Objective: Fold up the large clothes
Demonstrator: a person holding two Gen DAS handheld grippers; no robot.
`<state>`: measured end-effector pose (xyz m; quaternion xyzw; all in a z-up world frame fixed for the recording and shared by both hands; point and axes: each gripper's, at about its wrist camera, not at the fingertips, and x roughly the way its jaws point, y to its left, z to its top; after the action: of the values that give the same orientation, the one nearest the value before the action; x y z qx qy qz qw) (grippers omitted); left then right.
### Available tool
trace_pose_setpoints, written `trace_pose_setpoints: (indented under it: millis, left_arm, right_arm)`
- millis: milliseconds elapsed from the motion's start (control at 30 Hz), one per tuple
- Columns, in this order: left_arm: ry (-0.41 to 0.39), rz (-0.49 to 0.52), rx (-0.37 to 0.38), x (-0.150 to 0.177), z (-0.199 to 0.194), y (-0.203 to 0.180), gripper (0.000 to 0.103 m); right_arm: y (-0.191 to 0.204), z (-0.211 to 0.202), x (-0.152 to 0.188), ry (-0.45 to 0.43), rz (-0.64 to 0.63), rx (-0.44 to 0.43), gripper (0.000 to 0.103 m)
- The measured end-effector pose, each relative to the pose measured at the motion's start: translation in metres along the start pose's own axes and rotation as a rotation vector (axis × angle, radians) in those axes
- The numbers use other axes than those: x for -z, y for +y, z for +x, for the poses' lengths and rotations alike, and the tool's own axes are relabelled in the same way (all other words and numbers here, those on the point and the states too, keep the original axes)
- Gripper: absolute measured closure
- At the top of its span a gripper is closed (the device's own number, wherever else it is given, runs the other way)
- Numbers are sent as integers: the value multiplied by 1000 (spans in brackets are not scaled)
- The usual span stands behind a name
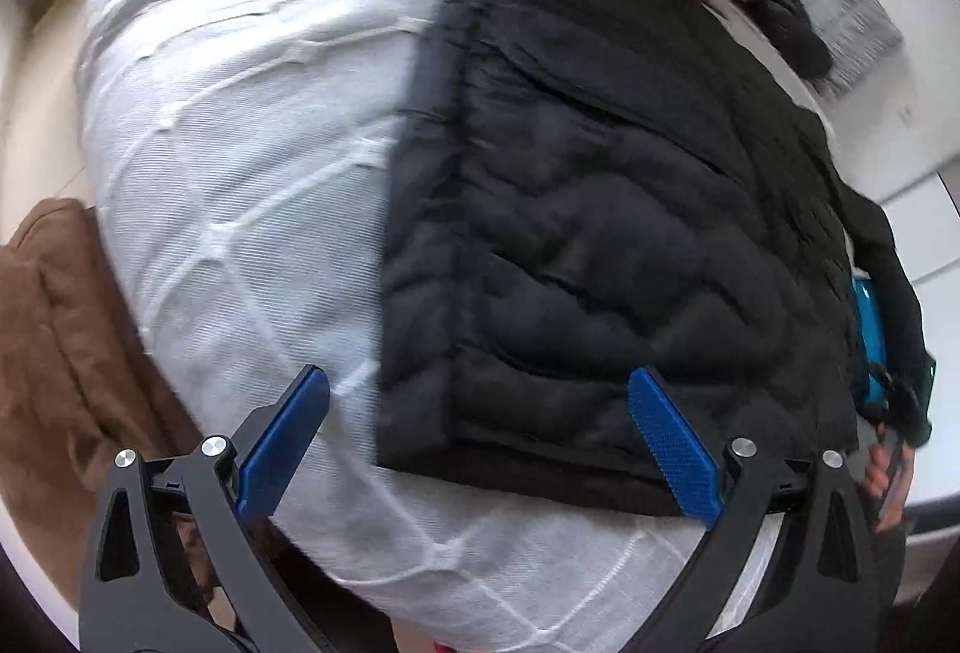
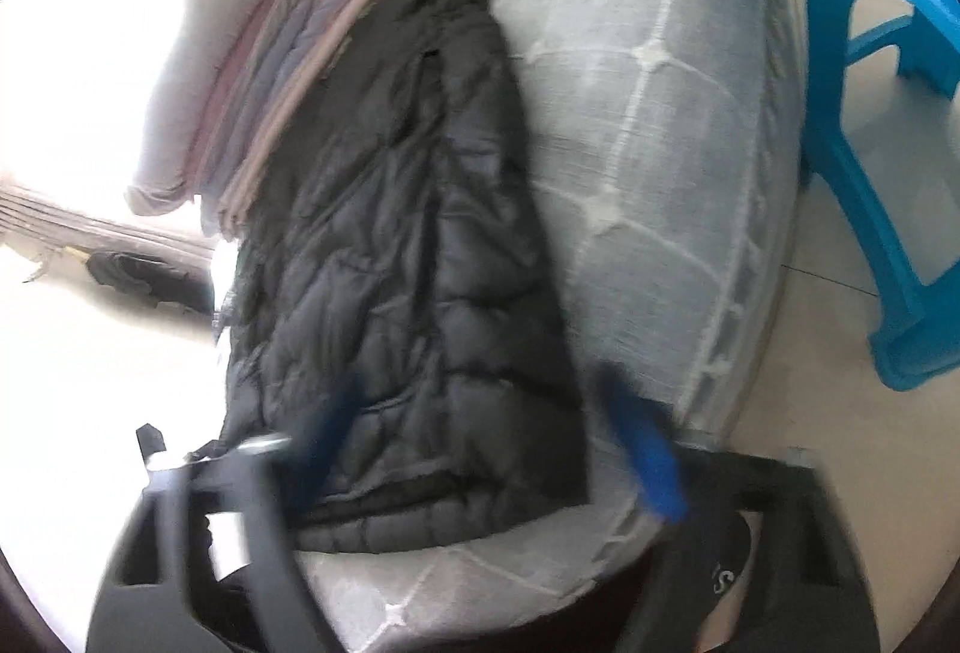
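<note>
A black quilted jacket [image 1: 600, 209] lies flat on a pale checked cushion [image 1: 240, 173], its hem toward me. My left gripper [image 1: 480, 443] is open, its blue pads [image 1: 288, 437] spread wide just above the hem's left corner, touching nothing. In the right wrist view the same jacket [image 2: 408, 245] runs up the cushion [image 2: 660, 113]. My right gripper [image 2: 492, 443] is blurred, with its blue fingers [image 2: 651, 461] apart on either side of the hem. I see no pad pressing on the cloth.
A stack of folded clothes [image 2: 288, 71] sits beyond the jacket's far end. A brown cushion [image 1: 60, 341] lies left of the checked one. A blue plastic stool [image 2: 888, 113] stands on the floor at the right. A hand [image 1: 882, 479] shows at the right edge.
</note>
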<state>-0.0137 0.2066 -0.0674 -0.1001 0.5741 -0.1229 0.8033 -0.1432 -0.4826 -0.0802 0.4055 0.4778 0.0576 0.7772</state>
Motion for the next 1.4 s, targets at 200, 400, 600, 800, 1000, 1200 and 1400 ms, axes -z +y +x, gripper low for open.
trace_pose_setpoints:
  millis: [200,400,600,800,1000,1200,1400]
  left_arm:
    - [-16,12,60,4,10,-15,79]
    - [-102,-77,235,8,-18,-9,95]
    - [-165,-70,262,21,-65,-6,97]
    - [-177,14,244,53,-114,-14,97]
    - [-27,134,-26,86,-93,-17,76]
    - [-304,0,-205,80,-142,-10,39]
    - [-541,226,-276,47,-142,-117,13]
  right_arm:
    - [-14,-1,0,-41,62,-97,92]
    - [2,-22,5,-123,63,-208,97]
    - [31,-57,19,-161,14,-339,97]
    - [23,-84,56,-173,5,-376,97]
    - [-19,-69,81,-74,23,-192,93]
    - [-29,-96,75,-231,71,-74,41]
    - [-13,-102,49,-312,49,-21,34]
